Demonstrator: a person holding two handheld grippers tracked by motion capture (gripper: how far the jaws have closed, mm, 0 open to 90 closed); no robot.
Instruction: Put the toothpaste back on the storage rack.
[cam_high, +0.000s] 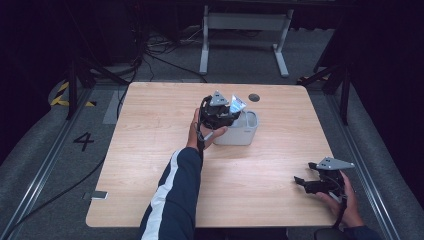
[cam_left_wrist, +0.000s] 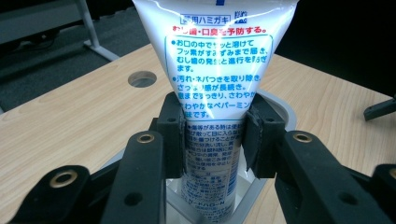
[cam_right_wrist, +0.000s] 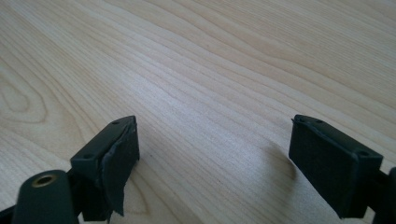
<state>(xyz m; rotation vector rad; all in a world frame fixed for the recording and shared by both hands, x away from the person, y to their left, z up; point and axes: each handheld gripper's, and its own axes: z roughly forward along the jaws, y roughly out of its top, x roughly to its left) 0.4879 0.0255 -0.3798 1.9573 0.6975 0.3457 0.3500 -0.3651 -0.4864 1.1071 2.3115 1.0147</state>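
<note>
A white toothpaste tube (cam_left_wrist: 215, 70) with blue and red print stands upright, its lower end inside a white open-topped holder (cam_left_wrist: 280, 109). My left gripper (cam_left_wrist: 212, 133) is shut on the tube's middle, both pads pressing its sides. From the high view, that gripper (cam_high: 220, 114) sits over the left side of the holder (cam_high: 247, 131) at the table's centre, with the tube's flat top (cam_high: 237, 104) sticking out above it. My right gripper (cam_high: 302, 181) rests low near the table's front right, jaws open and nothing between them (cam_right_wrist: 212, 154).
The light wooden table (cam_high: 150, 165) has a round cable hole (cam_high: 254, 97) behind the holder. Bare tabletop lies under the right gripper. Beyond the far edge are a white desk frame (cam_high: 245, 22), cables and dark stands on grey floor.
</note>
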